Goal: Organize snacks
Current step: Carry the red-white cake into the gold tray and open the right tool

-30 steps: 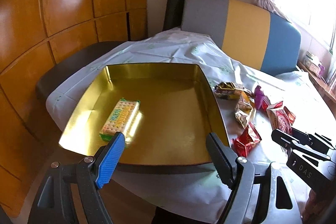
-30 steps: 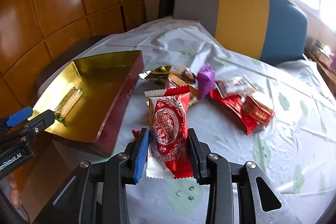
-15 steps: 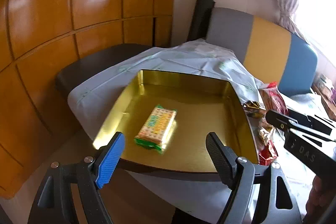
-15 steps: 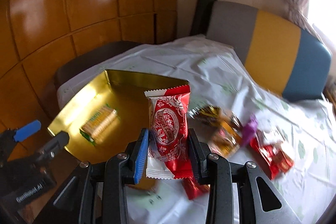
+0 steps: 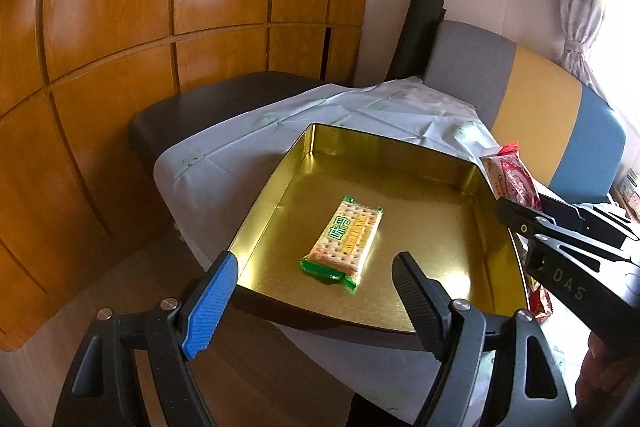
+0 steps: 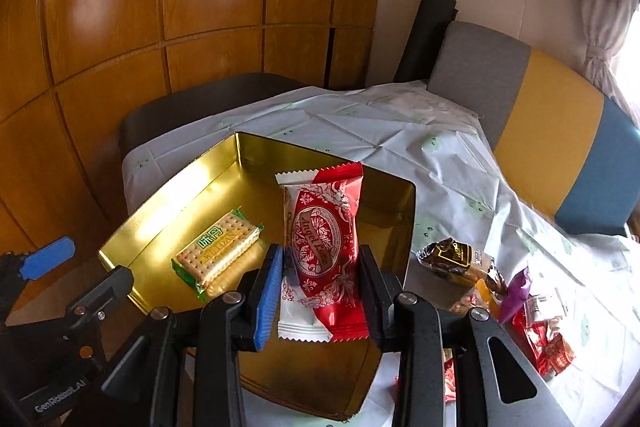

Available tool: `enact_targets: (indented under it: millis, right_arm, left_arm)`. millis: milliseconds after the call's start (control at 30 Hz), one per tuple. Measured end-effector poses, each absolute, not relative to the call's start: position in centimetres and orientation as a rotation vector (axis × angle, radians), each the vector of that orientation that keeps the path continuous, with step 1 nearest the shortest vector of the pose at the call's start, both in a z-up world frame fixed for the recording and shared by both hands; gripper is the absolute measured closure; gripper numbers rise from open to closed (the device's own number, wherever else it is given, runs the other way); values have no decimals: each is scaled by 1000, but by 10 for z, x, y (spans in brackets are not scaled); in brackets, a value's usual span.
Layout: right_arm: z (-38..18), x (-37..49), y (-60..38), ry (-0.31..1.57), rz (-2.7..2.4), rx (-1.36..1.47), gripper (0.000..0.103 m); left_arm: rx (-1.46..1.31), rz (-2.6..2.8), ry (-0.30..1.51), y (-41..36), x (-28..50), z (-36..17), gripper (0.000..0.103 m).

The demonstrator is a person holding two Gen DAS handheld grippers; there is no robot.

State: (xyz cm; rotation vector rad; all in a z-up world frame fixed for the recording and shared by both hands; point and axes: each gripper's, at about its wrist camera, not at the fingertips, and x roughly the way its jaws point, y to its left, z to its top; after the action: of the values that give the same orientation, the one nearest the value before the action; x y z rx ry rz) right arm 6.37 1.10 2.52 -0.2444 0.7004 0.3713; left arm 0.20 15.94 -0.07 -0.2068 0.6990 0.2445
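The right gripper (image 6: 320, 291) pinches a red and white snack packet (image 6: 324, 251) between its blue pad and its black pad, holding it upright above the near part of a gold tin tray (image 6: 384, 211); the packet's oval label reads "Angel Love" as far as the ornate script can be made out, with a word beginning "Choco" printed along its white edge. In the left wrist view the same packet (image 5: 510, 179) shows at the right rim of the tray (image 5: 440, 227), its side lettering again starting "Choco", and the black body of the right gripper there bears the letters "DAS". Inside the tray lies one cracker pack (image 6: 218, 253) with green ends and a gold band printed "WEIDAN" beside green Chinese characters; it rests flat on the tray floor, apart from the walls. The left gripper (image 5: 314, 283) hangs over the tray's near edge with its fingers spread wide and nothing between them; seen from the right wrist, its body carries the print "GenRobot.AI". The tray sits on a white tablecloth (image 6: 440, 155) with pale green motifs. To the tray's right on the cloth lies a loose pile of snacks (image 6: 500, 291): a dark brown and gold wrapper with lettering too small to read, a purple piece, and several red packets.
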Motion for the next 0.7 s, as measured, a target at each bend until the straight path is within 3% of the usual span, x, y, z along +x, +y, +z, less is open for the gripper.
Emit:
enact_targets:
  millis: [333,400,700]
  right_arm:
    - [-7,84,25,780,353,-341,62]
    - [-11,86,23,791,343,-332,47]
    - [14,69,12,693,292,-312,42]
  left_arm:
    - [-213,243,721,162,6,-8,22]
    - [-211,241,721,163,7,-9,22]
    - [-209,233,712,158,4,-6,22]
